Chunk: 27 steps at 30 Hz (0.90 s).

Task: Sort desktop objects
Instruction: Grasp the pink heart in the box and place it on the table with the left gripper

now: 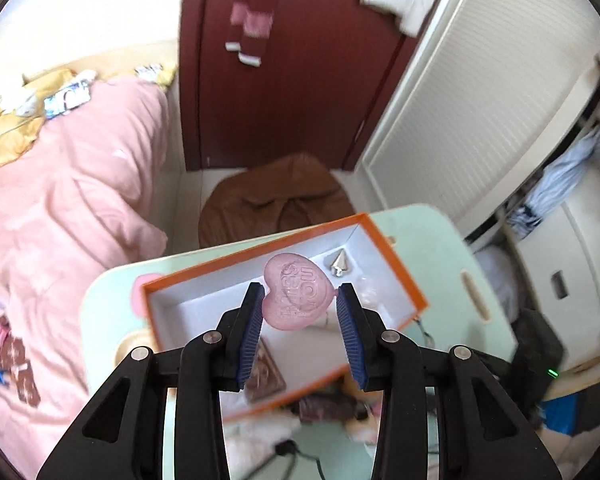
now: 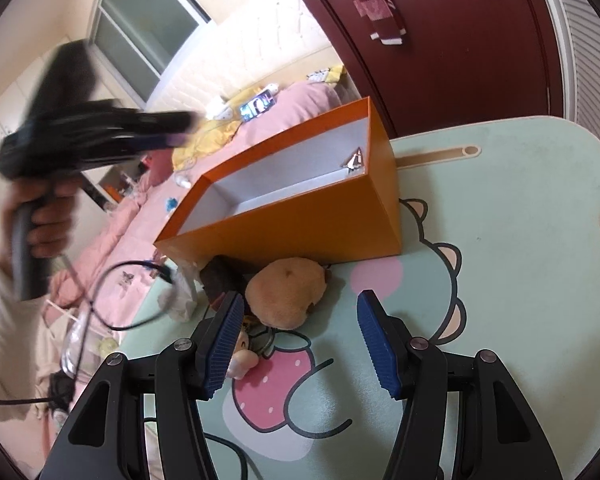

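Note:
My left gripper [image 1: 300,300] is shut on a pink heart-shaped piece [image 1: 294,280] with raised letters, one pad pressing each side. It hangs above the open orange box [image 1: 260,246] with a white inside. A small silver cone [image 1: 339,264] lies in the box's far corner. The right wrist view shows the same box [image 2: 300,236] and cone [image 2: 354,160]; the left gripper [image 2: 100,132] is a dark blur at upper left, held by a hand [image 2: 40,216]. My right gripper [image 2: 300,320] stands open over the table, nothing between its pads. A tan plush toy [image 2: 288,292] lies just ahead of it.
The mint-green table [image 2: 500,280] has a cartoon print and slots near its edge. A black cable [image 2: 112,292], a small doll [image 2: 242,356] and crumpled plastic lie left of the plush. A bed with a pink duvet [image 1: 60,200] and a brown chair [image 1: 272,204] stand beyond.

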### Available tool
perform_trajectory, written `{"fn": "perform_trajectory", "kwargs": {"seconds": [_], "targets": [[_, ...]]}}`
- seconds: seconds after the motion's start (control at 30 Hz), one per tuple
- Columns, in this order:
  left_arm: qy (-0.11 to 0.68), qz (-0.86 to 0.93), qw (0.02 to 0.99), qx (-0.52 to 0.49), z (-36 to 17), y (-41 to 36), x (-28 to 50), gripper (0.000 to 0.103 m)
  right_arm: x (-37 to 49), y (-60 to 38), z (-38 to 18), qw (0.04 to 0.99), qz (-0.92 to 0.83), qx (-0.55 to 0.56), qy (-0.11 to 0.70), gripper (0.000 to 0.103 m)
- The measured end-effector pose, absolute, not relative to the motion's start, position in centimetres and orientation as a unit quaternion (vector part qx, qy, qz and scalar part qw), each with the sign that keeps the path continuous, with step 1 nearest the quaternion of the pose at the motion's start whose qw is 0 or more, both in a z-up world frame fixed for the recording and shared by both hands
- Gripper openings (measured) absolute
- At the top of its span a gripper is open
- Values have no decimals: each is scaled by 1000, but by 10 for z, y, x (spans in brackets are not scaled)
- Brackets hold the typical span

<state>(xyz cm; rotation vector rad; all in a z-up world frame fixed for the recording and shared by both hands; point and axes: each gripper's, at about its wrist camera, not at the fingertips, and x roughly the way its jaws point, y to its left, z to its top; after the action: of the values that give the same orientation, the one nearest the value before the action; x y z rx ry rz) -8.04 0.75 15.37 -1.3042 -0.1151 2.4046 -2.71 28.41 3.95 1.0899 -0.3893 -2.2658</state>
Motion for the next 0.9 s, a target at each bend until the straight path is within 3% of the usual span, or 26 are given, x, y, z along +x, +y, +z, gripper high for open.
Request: {"fn": "perform_trajectory", "kwargs": {"seconds": [0.2, 0.47, 0.9], "targets": [[-73, 870, 191, -449, 148, -20, -26, 39, -28, 285, 36, 284, -855, 410, -139, 59], [-70, 873, 152, -459, 72, -13, 22, 39, -26, 286, 34, 274, -860, 411, -132, 59], [-68, 854, 154, -492, 16, -1, 28, 43, -30, 278, 32, 266, -860, 421, -109, 59]]}}
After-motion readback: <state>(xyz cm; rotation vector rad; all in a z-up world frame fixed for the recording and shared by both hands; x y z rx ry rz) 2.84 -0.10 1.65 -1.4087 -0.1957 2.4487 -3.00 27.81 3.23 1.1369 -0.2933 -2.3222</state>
